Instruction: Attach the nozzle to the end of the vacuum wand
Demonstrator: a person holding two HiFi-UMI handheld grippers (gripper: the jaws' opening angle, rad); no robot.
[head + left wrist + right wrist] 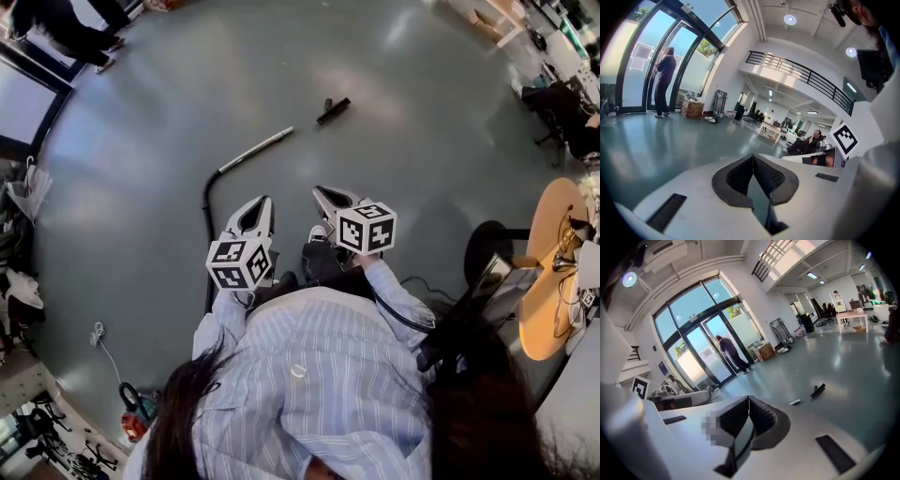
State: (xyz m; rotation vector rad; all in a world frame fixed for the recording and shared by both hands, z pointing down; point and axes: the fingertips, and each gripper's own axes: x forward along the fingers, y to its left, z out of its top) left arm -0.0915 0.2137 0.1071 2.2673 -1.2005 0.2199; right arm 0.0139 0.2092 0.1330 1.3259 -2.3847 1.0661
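Both closed, empty: left tool (pixel 262 202), right tool (pixel 321 194), side by side, pointing 12 o'clock. Vacuum wand (pixel 255 148) lying on floor (pixel 169 112) at 12 o'clock from left tool, well apart. Nozzle (pixel 333 111) on floor at 2 o'clock from wand's tip, near, not touching.

No word, number or brand name can be read. The only printed marks are letterless black-and-white square patterns on the left cube (pixel 240 262) of the left gripper (pixel 265 201) and on the right cube (pixel 366 228) of the right gripper (pixel 319 191). Both cubes are just ahead of the striped shirt (pixel 309 375).
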